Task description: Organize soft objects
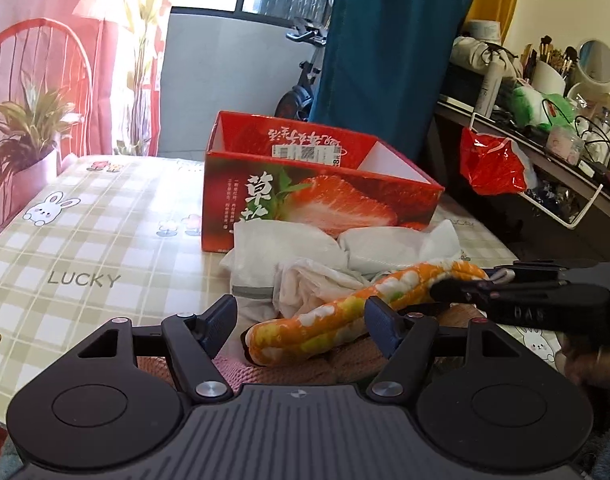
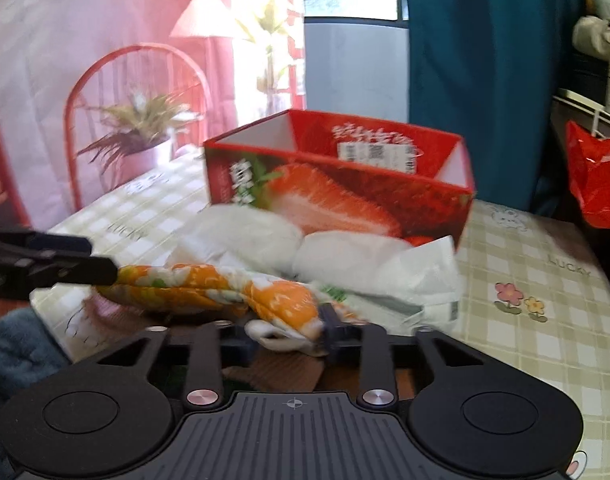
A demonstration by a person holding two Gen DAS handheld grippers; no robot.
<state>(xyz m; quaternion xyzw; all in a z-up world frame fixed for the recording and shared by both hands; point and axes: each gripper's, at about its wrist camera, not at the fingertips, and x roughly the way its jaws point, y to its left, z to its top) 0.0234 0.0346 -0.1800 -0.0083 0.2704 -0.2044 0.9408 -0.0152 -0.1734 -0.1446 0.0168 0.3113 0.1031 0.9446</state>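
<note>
An orange floral cloth roll (image 1: 345, 312) lies across the near table edge, over a pink knit cloth (image 1: 241, 368). My left gripper (image 1: 301, 320) is open, its fingers on either side of the roll's near end. My right gripper (image 2: 287, 334) is shut on the roll's other end (image 2: 281, 304); it shows in the left wrist view (image 1: 457, 284) from the right. White soft bundles (image 1: 289, 252) lie behind the roll, against an open red strawberry box (image 1: 317, 196). The left gripper's finger shows in the right wrist view (image 2: 85, 268) at the roll's far end.
The table has a checked cloth (image 1: 97, 240). A potted plant (image 1: 29, 140) and a red chair (image 1: 37, 64) stand at the far left. A cluttered shelf with a red bag (image 1: 493, 164) is on the right. A blue towel (image 2: 17, 344) lies at the near edge.
</note>
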